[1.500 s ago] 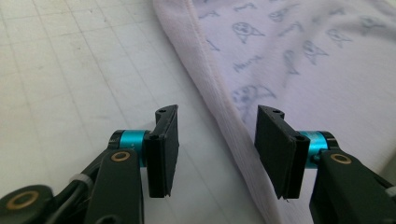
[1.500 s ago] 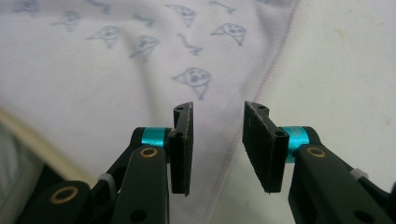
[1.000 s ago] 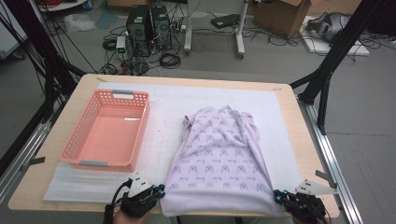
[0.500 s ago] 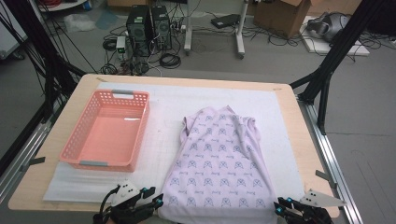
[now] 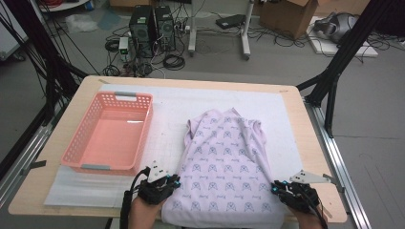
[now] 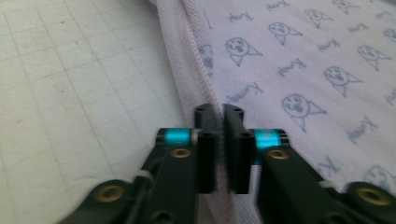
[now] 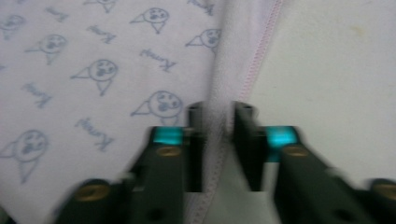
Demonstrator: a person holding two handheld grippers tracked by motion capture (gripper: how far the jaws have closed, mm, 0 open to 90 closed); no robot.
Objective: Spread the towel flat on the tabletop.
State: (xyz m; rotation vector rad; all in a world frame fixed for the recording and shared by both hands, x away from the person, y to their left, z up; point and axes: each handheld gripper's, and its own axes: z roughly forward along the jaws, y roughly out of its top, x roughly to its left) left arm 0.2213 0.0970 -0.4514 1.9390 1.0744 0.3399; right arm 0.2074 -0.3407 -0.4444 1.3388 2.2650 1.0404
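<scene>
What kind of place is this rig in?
Most likely a lab or workshop set up for recording, not a home. Computer towers and loose cables sit on the bare floor, a cardboard box stands behind, and black frame struts flank the table.

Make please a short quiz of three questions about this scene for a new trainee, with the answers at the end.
1. True or false: the pink basket has something lying in it.
2. Which part of the lilac garment does the left tool pinch?
A. its side hem
B. its neck opening
C. its middle
3. On which side of the garment is the right tool closed?

Key:
1. False; the basket looks empty.
2. A; the jaws are shut on the side hem, near the table's front edge.
3. On the opposite side hem, next to the white mat.
</scene>
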